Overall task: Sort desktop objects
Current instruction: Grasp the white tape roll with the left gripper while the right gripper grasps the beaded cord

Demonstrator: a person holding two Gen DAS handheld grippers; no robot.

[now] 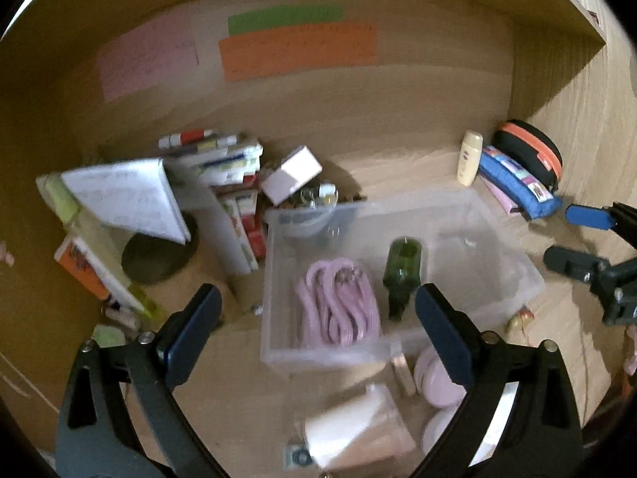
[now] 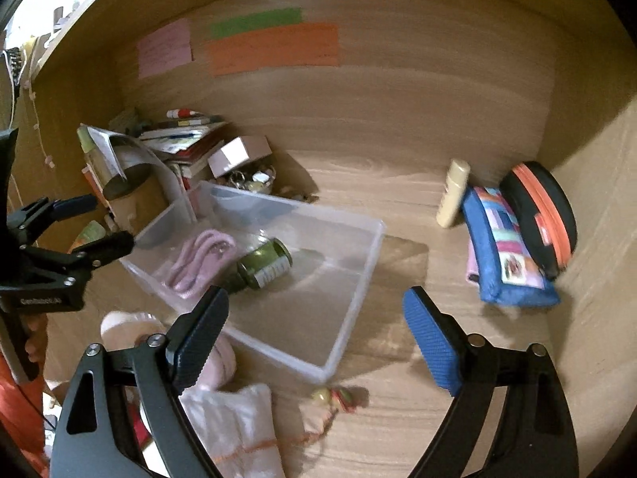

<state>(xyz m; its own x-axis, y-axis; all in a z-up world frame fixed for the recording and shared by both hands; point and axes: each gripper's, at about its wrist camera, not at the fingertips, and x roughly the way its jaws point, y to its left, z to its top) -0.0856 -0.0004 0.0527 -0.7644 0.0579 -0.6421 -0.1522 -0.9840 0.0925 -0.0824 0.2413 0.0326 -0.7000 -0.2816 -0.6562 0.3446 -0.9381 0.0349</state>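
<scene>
A dark green glass jar (image 2: 264, 265) is lying on its side inside the clear plastic storage bin (image 2: 358, 263), beside a coiled pink cable (image 1: 338, 306). We are holding our left gripper (image 1: 318, 326) and right gripper (image 2: 314, 330) spread wide and empty above the wooden desk (image 2: 398, 183), near a blue patchwork pouch (image 2: 505, 251).

Both wrist views look down and forward along spread fingers into a wooden desk alcove. The left gripper (image 1: 318, 330) hangs close above the clear bin (image 1: 402, 275); the right gripper (image 2: 314, 338) faces it from the bin's right, both sharing it.
</scene>
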